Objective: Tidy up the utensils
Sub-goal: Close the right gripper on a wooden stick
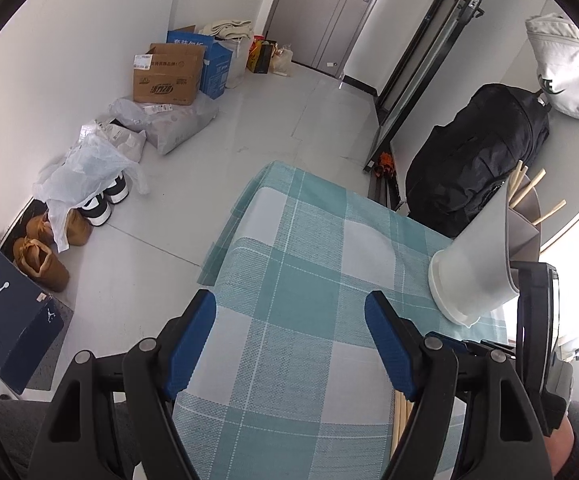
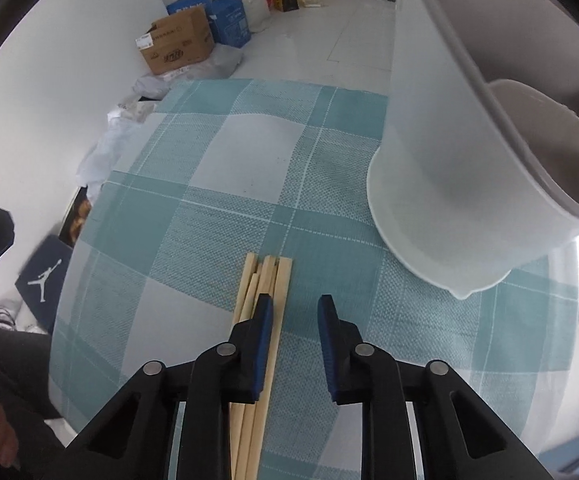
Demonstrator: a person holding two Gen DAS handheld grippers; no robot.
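Small room, pale floor, table under a teal checked cloth [image 2: 217, 216]. Chopsticks [image 2: 263, 280] lie bundled flat on the cloth at the near edge, tips pointing away. Right gripper [image 2: 294, 310] hangs just above them, jaws partly open, holding nothing; its left finger overlaps the bundle, the right one is over bare cloth. White holder [image 2: 441, 208] stands upright just right of the bundle; in the left view some chopsticks [image 1: 529, 192] already stick out of it. Left gripper [image 1: 289, 306] is wide open and empty over bare cloth, holder [image 1: 473, 264] to its right. Boxes [image 1: 169, 76] and shoes [image 1: 101, 204] sit along the wall.

Step in hand, as I read it: picking the next chopsticks. Next move calls for shifting left to straddle the sticks, lowering, closing, then carrying to the holder's mouth.
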